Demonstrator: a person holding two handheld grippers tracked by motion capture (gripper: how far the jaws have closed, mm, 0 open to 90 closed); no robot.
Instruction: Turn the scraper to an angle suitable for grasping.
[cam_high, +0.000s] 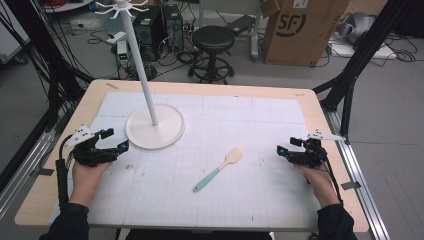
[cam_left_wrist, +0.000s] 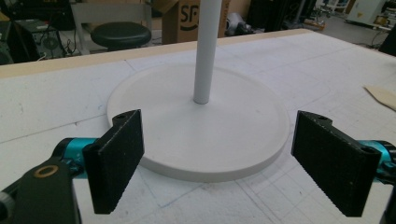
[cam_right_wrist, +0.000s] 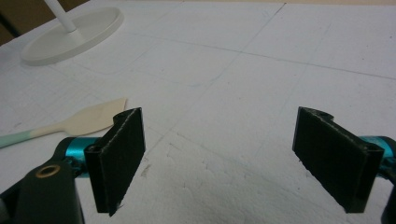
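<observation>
Lying between two wide-open tools, a spatula rests untouched.

1. The room is evenly and fairly brightly lit from overhead; the white mat on the bench reads pale without harsh glare
2. Shadows are soft and short: a faint one hugs the round base of the stand, another lies under the spatula
3. The high view is low in detail and a little soft, with the background floor dimmer
4. In the gripper views the near black claw pads are slightly blurred, and the far background is out of focus
</observation>
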